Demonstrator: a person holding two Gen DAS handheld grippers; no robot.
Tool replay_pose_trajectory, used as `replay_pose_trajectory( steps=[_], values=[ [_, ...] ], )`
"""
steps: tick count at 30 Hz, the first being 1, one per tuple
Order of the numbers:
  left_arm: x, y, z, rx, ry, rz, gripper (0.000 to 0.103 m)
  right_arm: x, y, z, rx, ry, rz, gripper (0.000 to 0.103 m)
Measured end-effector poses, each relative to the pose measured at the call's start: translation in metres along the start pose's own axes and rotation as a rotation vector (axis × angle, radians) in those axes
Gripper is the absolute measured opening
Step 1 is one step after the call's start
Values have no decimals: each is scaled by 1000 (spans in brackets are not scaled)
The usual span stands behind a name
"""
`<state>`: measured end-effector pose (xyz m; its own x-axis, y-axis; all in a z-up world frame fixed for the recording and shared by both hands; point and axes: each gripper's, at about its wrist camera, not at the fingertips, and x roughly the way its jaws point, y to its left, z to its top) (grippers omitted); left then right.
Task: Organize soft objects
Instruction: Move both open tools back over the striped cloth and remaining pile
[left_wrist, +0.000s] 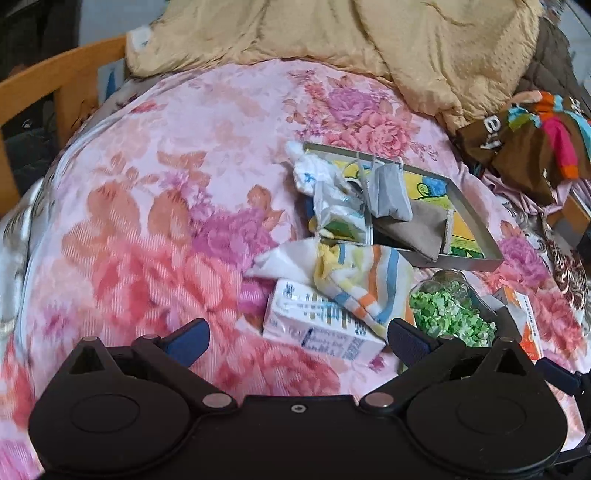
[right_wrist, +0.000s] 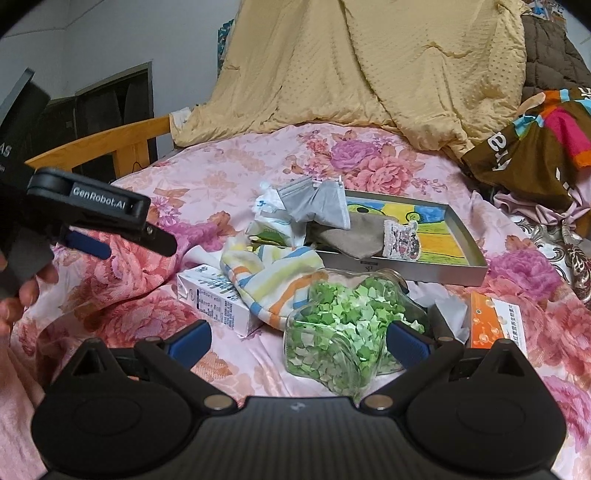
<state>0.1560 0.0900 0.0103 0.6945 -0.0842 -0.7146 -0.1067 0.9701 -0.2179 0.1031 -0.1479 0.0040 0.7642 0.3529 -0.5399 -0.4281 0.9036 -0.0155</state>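
Note:
A striped cloth lies crumpled on the floral bedspread, partly over a white carton. Behind it sits a grey metal tray holding a grey face mask and a brown-grey cloth. White soft pieces lie at the tray's left edge. My left gripper is open, just short of the carton, holding nothing. My right gripper is open and empty, with a jar of green paper stars lying close in front of it.
An orange box and crumpled tissue lie right of the jar. A yellow quilt is heaped at the back, a brown multicoloured garment at the right. A wooden bed rail runs along the left. The left gripper's housing and a hand show there.

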Motion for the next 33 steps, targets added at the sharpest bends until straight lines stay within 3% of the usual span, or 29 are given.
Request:
replay_pose_trajectory(
  steps=[5, 11, 21, 33],
  values=[
    [12, -2, 10, 79, -14, -39, 102, 11, -1, 7, -5, -1, 5, 103],
    [30, 7, 13, 24, 15, -127, 102, 27, -2, 15, -27, 3, 17, 103],
    [61, 23, 26, -83, 56, -194, 102, 58, 13, 18, -118, 17, 63, 103],
    [95, 16, 34, -97, 69, -268, 102, 88, 24, 18, -154, 25, 102, 102]
  ],
)
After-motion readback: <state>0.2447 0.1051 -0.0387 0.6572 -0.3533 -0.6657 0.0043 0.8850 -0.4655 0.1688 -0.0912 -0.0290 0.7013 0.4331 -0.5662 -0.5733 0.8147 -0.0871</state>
